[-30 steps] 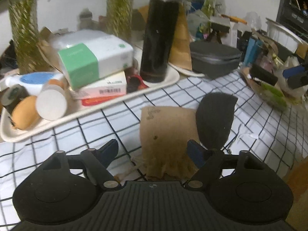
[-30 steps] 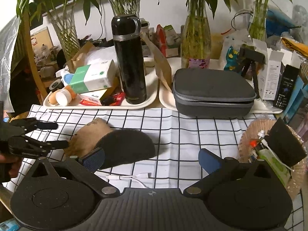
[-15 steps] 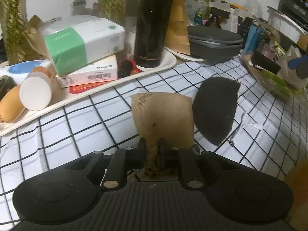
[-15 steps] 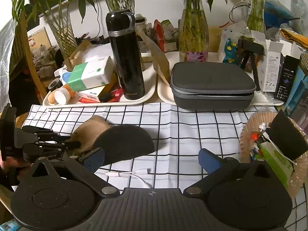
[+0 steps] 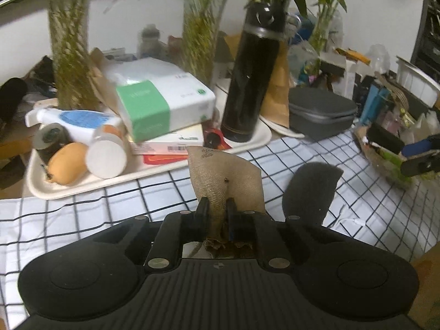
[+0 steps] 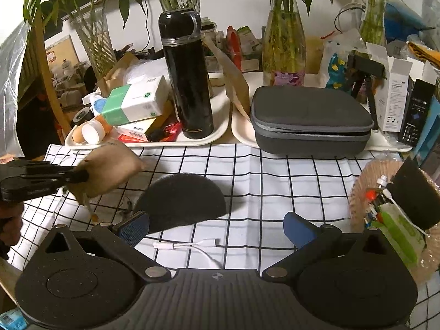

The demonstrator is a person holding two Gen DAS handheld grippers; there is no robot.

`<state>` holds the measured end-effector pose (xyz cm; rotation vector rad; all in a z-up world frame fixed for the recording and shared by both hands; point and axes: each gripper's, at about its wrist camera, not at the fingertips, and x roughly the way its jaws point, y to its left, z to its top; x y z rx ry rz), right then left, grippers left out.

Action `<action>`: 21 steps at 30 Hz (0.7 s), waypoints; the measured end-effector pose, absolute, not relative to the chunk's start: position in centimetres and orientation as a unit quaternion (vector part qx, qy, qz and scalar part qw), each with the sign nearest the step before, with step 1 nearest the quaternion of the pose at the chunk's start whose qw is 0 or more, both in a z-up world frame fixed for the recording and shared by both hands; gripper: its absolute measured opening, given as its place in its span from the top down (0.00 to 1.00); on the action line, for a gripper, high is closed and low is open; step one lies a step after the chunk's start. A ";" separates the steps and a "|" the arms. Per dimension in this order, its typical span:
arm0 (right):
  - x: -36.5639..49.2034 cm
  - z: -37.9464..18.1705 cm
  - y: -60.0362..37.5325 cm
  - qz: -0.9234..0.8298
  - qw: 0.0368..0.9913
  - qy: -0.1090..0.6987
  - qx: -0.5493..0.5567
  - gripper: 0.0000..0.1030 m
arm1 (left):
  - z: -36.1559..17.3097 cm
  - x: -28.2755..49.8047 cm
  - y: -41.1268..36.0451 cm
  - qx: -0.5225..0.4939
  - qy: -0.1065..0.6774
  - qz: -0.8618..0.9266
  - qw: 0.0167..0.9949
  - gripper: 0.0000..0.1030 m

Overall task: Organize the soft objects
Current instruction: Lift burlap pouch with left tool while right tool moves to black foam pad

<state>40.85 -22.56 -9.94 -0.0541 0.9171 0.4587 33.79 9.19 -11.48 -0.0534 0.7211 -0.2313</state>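
Note:
My left gripper (image 5: 217, 206) is shut on a tan cloth pouch (image 5: 225, 181) and holds it lifted above the checked tablecloth (image 5: 82, 214). The pouch (image 6: 107, 167) and the left gripper (image 6: 79, 176) also show at the left of the right wrist view. A dark grey half-round foam pad (image 6: 181, 200) lies on the cloth just ahead of my right gripper (image 6: 217, 225), which is open and empty. The pad also shows in the left wrist view (image 5: 310, 189), to the right of the pouch.
A white adapter cable (image 6: 189, 247) lies between the right fingers. A tray (image 6: 217, 132) with a black flask (image 6: 187, 77), tissue box and bottles stands behind. A grey zip case (image 6: 310, 118) sits at back right. A basket (image 6: 365, 187) of clutter stands at the right edge.
My left gripper closed on the tan pouch and has lifted it off the cloth, up and away from the foam pad. The right gripper has stayed open and nearly still.

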 end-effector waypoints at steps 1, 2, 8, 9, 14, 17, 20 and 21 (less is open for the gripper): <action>40.9 -10.0 -22.5 0.220 0.870 0.440 -0.026 0.00 | -11.3 33.5 9.3 -0.027 0.350 -0.111 0.930 0.88; 41.0 -10.2 -22.4 0.220 0.869 0.443 -0.026 0.00 | -11.0 33.1 9.5 -0.029 0.347 -0.108 0.931 0.88; 42.0 -11.4 -21.9 0.245 0.852 0.463 -0.003 0.00 | -9.5 31.1 10.3 -0.043 0.329 -0.100 0.938 0.87; 42.2 -11.6 -21.7 0.251 0.849 0.465 -0.002 0.00 | -9.2 30.9 10.5 -0.046 0.324 -0.099 0.940 0.87; 42.6 -12.9 -19.9 0.299 0.827 0.475 -0.023 0.00 | -8.9 30.6 10.9 -0.052 0.314 -0.096 0.943 0.87; 43.0 -14.1 -18.7 0.334 0.805 0.489 -0.032 0.00 | -8.8 30.6 11.1 -0.055 0.313 -0.099 0.943 0.87; 43.4 -15.2 -17.4 0.354 0.788 0.502 -0.041 0.00 | -8.7 30.6 11.3 -0.056 0.309 -0.101 0.944 0.87; 43.5 -15.4 -17.0 0.359 0.785 0.504 -0.041 0.00 | -8.6 30.5 11.4 -0.057 0.308 -0.101 0.944 0.87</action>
